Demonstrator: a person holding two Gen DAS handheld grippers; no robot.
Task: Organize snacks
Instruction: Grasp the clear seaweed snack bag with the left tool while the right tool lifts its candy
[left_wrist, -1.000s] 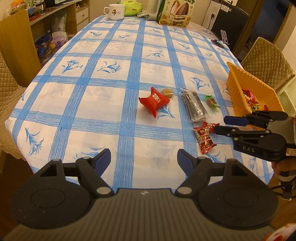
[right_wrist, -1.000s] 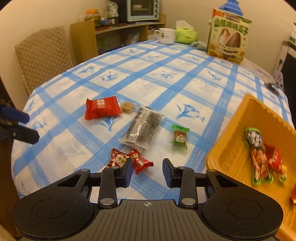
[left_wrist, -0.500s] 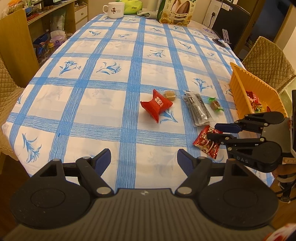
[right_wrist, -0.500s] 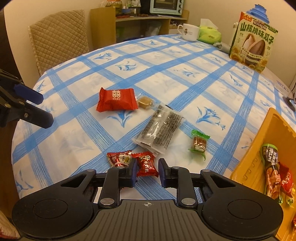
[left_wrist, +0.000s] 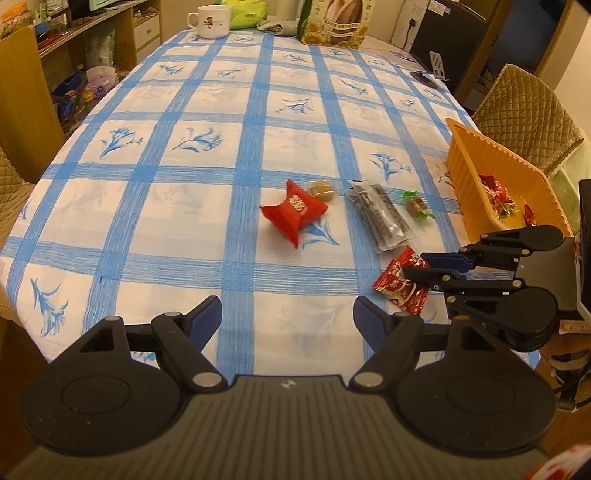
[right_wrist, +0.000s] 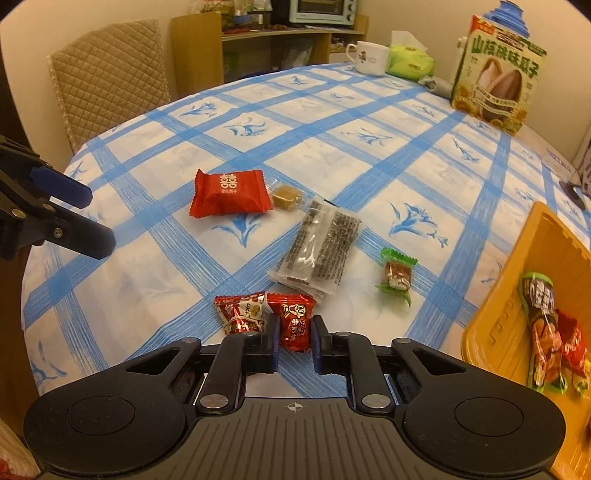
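Two small red candy packets (right_wrist: 266, 319) lie near the table's front edge; they also show in the left wrist view (left_wrist: 400, 286). My right gripper (right_wrist: 294, 341) has its jaws narrowed around the right-hand red packet (right_wrist: 293, 325), the pads close on both sides of it. My left gripper (left_wrist: 288, 319) is open and empty over the front edge. Further in lie a red pillow pack (right_wrist: 229, 194), a brown candy (right_wrist: 284, 195), a clear sesame bar pack (right_wrist: 321, 247) and a green-wrapped candy (right_wrist: 397, 277). The orange tray (right_wrist: 517, 266) on the right holds several snacks.
A white mug (left_wrist: 208, 22), green tissue pack (right_wrist: 408, 62) and sunflower seed bag (right_wrist: 495, 77) stand at the table's far end. Quilted chairs (right_wrist: 110, 77) stand at the sides. A shelf unit with a toaster oven (right_wrist: 319, 11) is behind.
My right gripper has moved forward onto the red packets and its jaws have narrowed around the right-hand one. The left gripper has stayed open and barely shifted.
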